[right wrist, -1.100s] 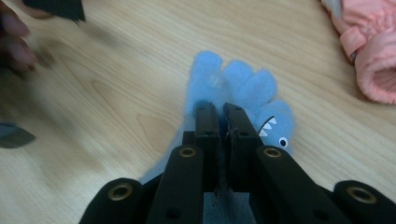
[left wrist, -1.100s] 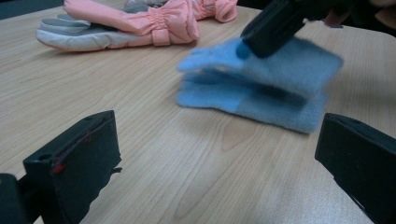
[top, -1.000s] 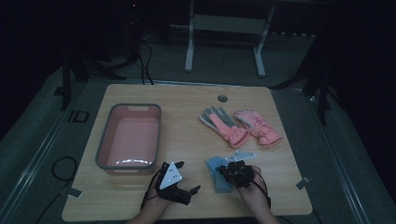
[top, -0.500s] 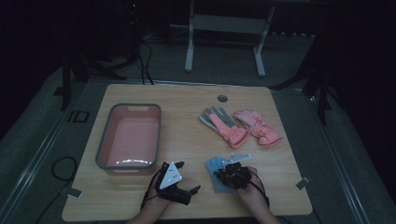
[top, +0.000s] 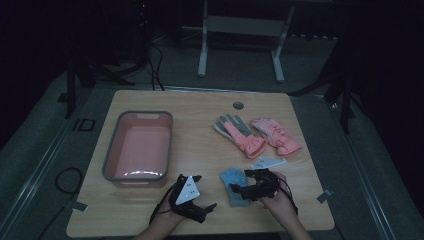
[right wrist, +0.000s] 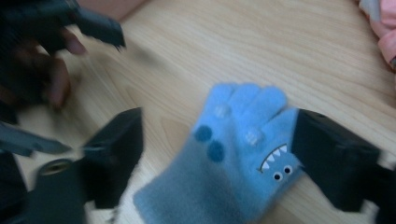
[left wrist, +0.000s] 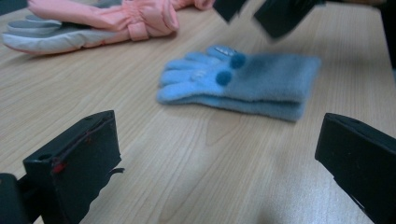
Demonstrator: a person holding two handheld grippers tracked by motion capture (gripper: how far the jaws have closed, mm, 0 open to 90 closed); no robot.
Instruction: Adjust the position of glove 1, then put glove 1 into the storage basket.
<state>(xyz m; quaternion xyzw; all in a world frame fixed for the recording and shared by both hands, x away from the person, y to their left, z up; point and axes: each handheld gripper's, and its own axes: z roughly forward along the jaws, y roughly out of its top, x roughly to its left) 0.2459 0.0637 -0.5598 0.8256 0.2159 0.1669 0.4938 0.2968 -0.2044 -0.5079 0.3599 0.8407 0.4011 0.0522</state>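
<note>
Now we see the blue glove (right wrist: 238, 158) flat on the counter (top: 200, 110).
Right tool (top: 246, 186) just opened, astride it, not gripping; left tool (top: 204, 199) open, empty.

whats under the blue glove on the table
The blue glove lies flat on the wooden table. In the left gripper view its side shows two stacked layers, perhaps a second glove or a fold. Anything beneath it is covered.

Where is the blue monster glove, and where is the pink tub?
blue glove (right wrist: 233, 154): right gripper view, on the palm beside the two dark pom-poms.
pink tub (top: 111, 150): high view, on its grey left rim.
</note>
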